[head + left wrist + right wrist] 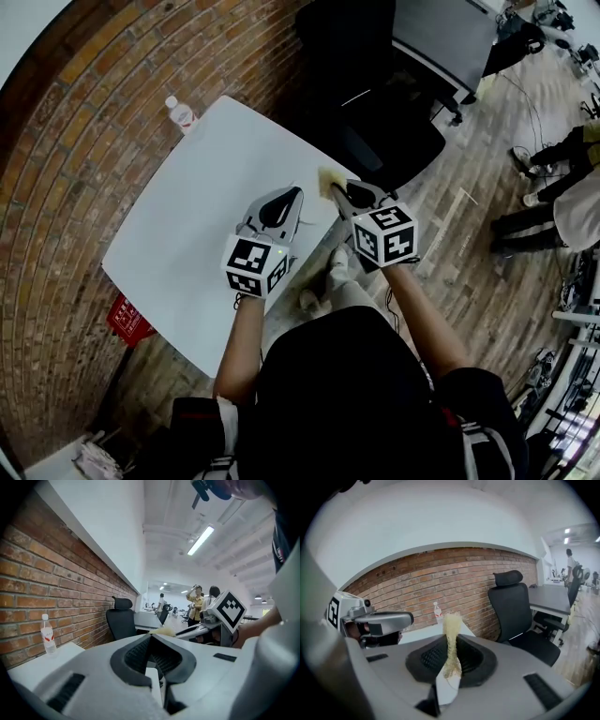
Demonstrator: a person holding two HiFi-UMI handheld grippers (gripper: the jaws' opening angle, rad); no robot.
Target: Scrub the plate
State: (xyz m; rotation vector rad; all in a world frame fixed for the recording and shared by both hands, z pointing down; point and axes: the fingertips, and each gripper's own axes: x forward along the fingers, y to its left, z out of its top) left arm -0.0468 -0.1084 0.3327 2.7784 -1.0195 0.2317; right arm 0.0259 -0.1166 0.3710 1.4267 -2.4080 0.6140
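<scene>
Head view overhead, 2 gripper views level, sharing bottle (48, 634)

Left gripper (295, 193) and right gripper (337, 193) side by side, fingers (137, 656) closed.

White table (187, 234) on brick-patterned floor (75, 187); clear water bottle (179, 112) upright at the far left corner, near the edge.
</scene>
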